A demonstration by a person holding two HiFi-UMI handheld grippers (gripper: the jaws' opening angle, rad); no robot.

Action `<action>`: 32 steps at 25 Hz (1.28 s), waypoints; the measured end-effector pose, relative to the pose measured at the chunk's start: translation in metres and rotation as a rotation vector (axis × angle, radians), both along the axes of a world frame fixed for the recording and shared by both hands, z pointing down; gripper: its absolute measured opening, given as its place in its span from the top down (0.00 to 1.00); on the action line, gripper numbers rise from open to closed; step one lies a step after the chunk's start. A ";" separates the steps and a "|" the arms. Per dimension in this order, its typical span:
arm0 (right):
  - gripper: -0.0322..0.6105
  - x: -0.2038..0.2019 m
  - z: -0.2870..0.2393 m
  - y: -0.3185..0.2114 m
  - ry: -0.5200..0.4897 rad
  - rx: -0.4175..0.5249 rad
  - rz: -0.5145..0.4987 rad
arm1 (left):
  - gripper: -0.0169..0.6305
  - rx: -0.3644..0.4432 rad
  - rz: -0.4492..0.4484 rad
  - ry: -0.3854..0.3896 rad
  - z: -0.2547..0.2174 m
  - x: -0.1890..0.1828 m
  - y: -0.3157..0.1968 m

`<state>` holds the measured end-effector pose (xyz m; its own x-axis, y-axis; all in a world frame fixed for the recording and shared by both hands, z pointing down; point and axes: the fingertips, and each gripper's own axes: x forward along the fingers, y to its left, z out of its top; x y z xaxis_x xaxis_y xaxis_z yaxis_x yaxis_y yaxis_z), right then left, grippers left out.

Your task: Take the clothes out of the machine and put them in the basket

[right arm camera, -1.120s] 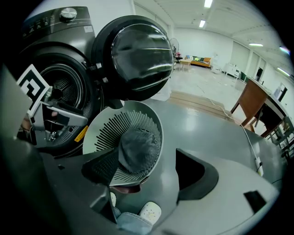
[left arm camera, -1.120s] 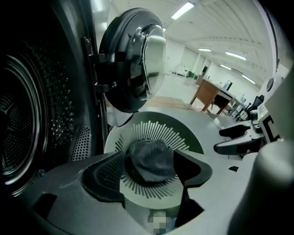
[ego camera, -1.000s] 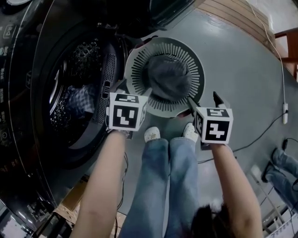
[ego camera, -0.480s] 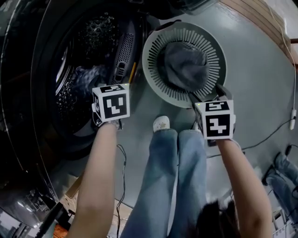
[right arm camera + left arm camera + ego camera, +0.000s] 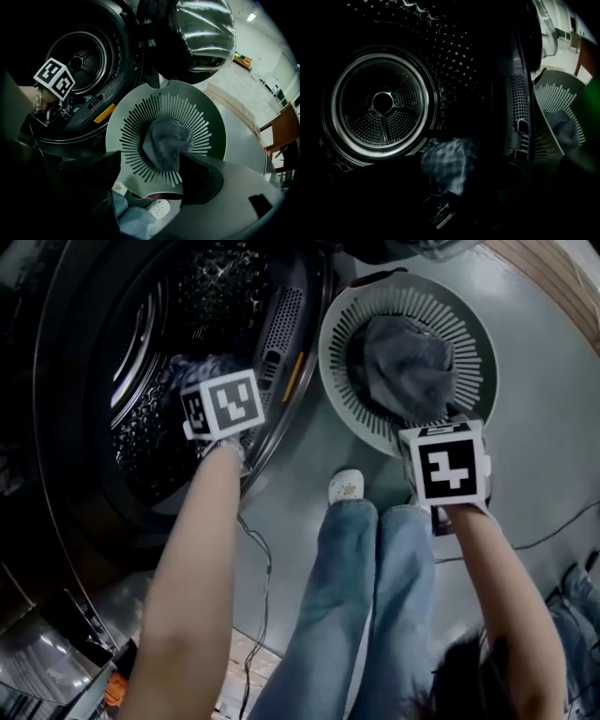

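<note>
A plaid cloth [image 5: 445, 164] lies low in the dark drum [image 5: 382, 101] of the machine; its top shows as plaid cloth [image 5: 192, 367] from the head view. My left gripper [image 5: 216, 388] reaches into the drum's mouth, just short of that cloth. Its jaws have just been opening and stand apart as dark shapes with nothing between them. The round slotted basket [image 5: 337, 381] sits on the floor beside the machine and holds a grey cloth [image 5: 408, 367]. My right gripper [image 5: 150, 173] hangs open over the basket's [image 5: 117, 126] near rim, empty, above the grey cloth [image 5: 164, 140].
The machine's door [image 5: 201, 33] stands open behind the basket. The person's legs in jeans and white shoes [image 5: 347, 488] stand between the machine and the basket. A cable [image 5: 264, 563] runs over the floor. A wooden chair [image 5: 281, 131] stands at the right.
My left gripper has swung from beside the basket leftward into the drum's mouth. The right gripper has stayed at the basket's near rim, sinking a little.
</note>
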<state>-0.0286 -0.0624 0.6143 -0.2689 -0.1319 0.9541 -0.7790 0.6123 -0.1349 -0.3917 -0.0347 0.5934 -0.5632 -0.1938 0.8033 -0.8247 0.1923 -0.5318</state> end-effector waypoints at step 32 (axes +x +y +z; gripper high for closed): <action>0.35 -0.002 0.016 -0.016 -0.067 0.006 0.011 | 0.86 -0.199 -0.017 0.069 0.048 -0.014 0.007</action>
<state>-0.0311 -0.0788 0.6303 -0.3303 -0.1411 0.9333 -0.7750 0.6049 -0.1828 -0.4056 -0.0277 0.6415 -0.5074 -0.0185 0.8615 -0.8580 0.1032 -0.5031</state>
